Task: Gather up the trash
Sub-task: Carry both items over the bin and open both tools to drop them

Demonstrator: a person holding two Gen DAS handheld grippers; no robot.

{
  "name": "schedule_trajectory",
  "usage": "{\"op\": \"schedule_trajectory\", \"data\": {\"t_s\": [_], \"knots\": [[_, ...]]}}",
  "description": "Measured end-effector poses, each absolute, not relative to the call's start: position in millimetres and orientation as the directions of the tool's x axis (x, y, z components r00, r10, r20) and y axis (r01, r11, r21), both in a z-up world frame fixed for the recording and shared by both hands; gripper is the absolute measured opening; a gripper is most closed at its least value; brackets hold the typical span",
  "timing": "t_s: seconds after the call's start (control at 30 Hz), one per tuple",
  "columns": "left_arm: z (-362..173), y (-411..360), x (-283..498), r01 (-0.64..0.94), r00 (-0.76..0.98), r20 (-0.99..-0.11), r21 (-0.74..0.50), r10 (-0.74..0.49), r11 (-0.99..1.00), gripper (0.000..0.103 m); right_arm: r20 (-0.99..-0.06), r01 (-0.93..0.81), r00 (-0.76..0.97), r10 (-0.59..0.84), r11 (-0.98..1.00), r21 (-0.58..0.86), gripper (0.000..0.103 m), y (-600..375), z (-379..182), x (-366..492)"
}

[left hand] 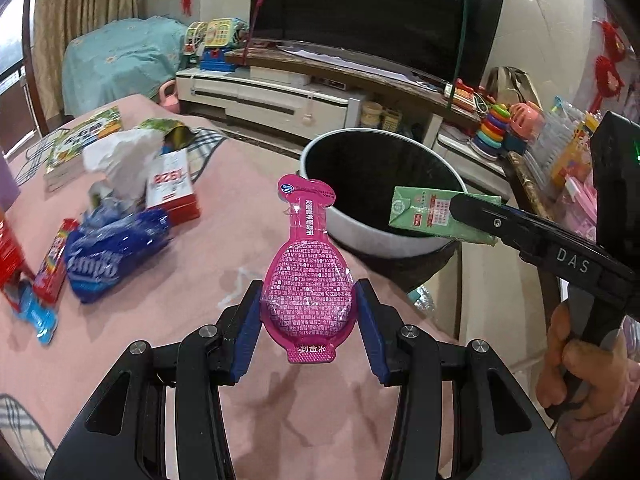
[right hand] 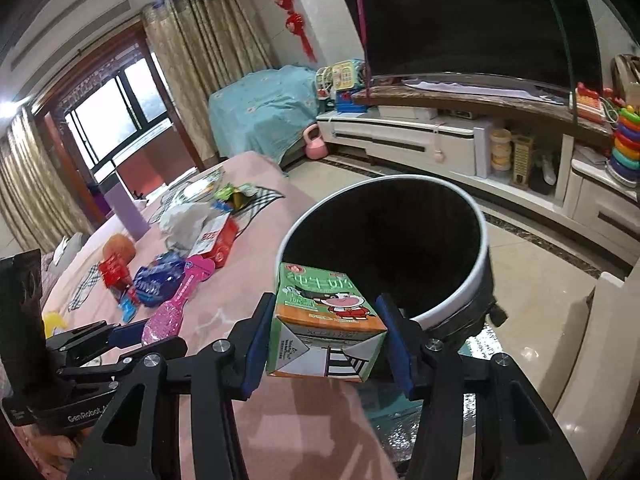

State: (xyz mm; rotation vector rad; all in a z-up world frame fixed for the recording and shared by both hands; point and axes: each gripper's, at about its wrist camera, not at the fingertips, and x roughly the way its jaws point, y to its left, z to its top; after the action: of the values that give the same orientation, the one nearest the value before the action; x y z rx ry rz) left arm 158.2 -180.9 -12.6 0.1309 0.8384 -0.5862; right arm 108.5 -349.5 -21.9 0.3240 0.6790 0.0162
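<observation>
My left gripper (left hand: 310,292) is shut on a pink spoon-shaped blister pack (left hand: 308,240), which stands upright between the blue pads above the pink tablecloth. A green milk carton (right hand: 320,320) is clamped between the pads of my right gripper (right hand: 325,304). The carton hangs at the near rim of a round bin (right hand: 476,276) with a white rim and black inside. In the left wrist view the carton (left hand: 424,212) pokes over the bin (left hand: 360,236) from the right. In the right wrist view the pink pack (right hand: 180,300) is left of the bin.
More litter lies on the pink-covered table (left hand: 192,304): a blue tissue pack (left hand: 112,256), a red-and-white box (left hand: 172,188), crumpled white plastic (left hand: 120,156) and a red packet (left hand: 52,264). Beyond the bin stand a white TV cabinet (right hand: 400,136) and a television (right hand: 460,20). A hand (left hand: 568,352) grips the right tool.
</observation>
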Motion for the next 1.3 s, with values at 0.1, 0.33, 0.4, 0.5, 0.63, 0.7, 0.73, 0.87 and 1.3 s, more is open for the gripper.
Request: {"op": "schedule_trajectory", "data": {"t_s": [0.1, 0.33, 0.4, 0.5, 0.63, 0.7, 0.73, 0.87, 1.3], "knots": [[-14.0, -189.5, 163.0, 0.546, 0.511, -0.738, -0.117, -0.441, 0.829, 0.045, -0.617, 0.104, 0.78, 0.099, 0.953, 0.285, 0.051, -356.5, -23.2, 111.5], [-12.1, -210.0, 174.6, 0.566, 0.502, -0.742, -0.107, -0.445, 0.817, 0.045, -0.614, 0.126, 0.785, 0.083, 0.949, 0.289, 0.051, -373.2, -24.6, 122.4], [-11.7, -216.8, 177.2, 0.573, 0.499, -0.743, -0.103, -0.445, 0.813, 0.045, -0.614, 0.133, 0.786, 0.078, 0.948, 0.291, 0.051, -378.9, -24.3, 126.5], [-11.4, -224.7, 181.5, 0.58, 0.494, -0.746, -0.1, -0.447, 0.808, 0.045, -0.619, 0.142, 0.782, 0.073, 0.946, 0.29, 0.051, -385.1, -26.8, 132.1], [-10.8, -237.7, 189.5, 0.592, 0.485, -0.752, -0.094, -0.447, 0.801, 0.045, -0.627, 0.154, 0.776, 0.069, 0.943, 0.294, 0.051, -393.1, -29.7, 138.0], [-11.0, -242.3, 193.1, 0.596, 0.477, -0.755, -0.098, -0.45, 0.797, 0.045, -0.631, 0.16, 0.773, 0.067, 0.941, 0.297, 0.051, -397.1, -30.5, 140.8], [-11.0, -244.6, 195.1, 0.597, 0.474, -0.756, -0.1, -0.451, 0.796, 0.045, -0.632, 0.162, 0.772, 0.068, 0.941, 0.298, 0.051, -398.6, -30.9, 141.4], [-12.2, -252.9, 202.7, 0.603, 0.457, -0.764, -0.11, -0.455, 0.79, 0.045, -0.636, 0.169, 0.769, 0.062, 0.94, 0.296, 0.051, -403.8, -31.6, 145.2], [-25.2, -263.7, 219.2, 0.58, 0.436, -0.794, -0.112, -0.424, 0.807, 0.061, -0.653, 0.158, 0.753, 0.084, 0.94, 0.302, 0.054, -410.4, -36.9, 161.1]]}}
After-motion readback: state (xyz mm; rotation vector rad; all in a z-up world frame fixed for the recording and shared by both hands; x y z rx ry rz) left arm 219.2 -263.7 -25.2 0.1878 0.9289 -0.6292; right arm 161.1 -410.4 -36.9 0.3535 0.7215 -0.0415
